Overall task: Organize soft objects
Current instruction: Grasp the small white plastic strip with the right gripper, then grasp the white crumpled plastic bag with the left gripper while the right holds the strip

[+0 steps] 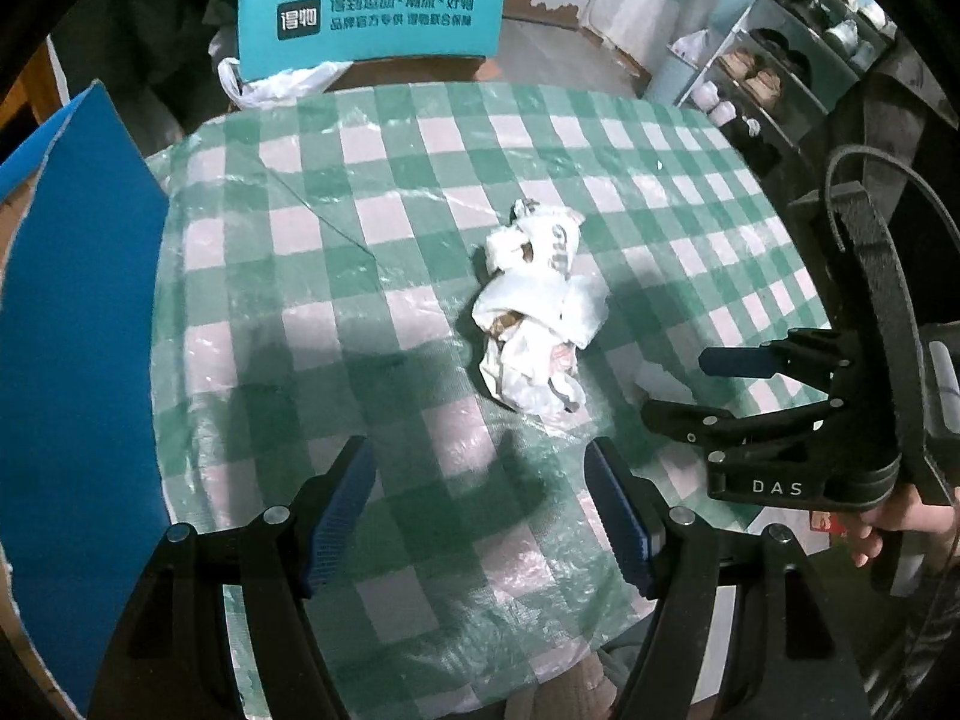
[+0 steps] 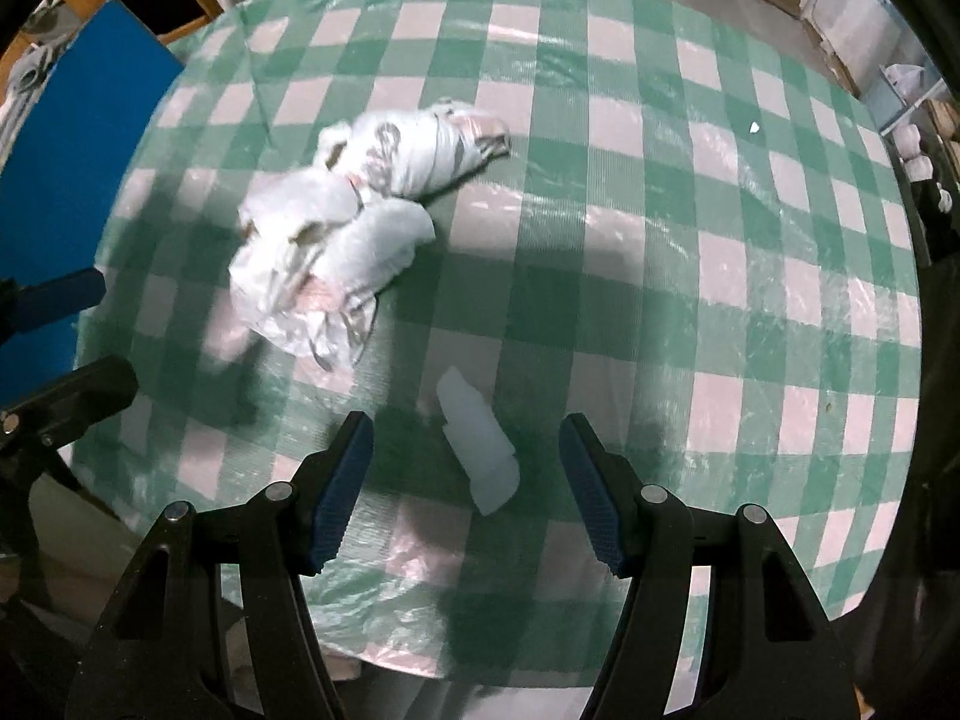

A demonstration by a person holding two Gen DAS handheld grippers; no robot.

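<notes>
A crumpled white bundle of soft cloth or plastic (image 1: 534, 306) lies in the middle of the green-and-white checked table (image 1: 336, 222). My left gripper (image 1: 480, 516) hangs open above the table's near edge, short of the bundle, with nothing between its blue pads. The right wrist view shows the same bundle (image 2: 354, 228) at upper left. A small white soft piece (image 2: 480, 450) lies on the cloth, seen between the open fingers of my right gripper (image 2: 465, 480), which points down and is not touching it. The left wrist view shows the right gripper (image 1: 684, 390) right of the bundle, held by a hand.
A blue board (image 1: 78, 330) stands along the table's left side. Behind the table are a teal chair back (image 1: 372, 15) and a white plastic bag (image 1: 276, 81). A shoe rack (image 1: 780, 72) stands at the far right. A tiny white scrap (image 2: 754, 128) lies on the cloth.
</notes>
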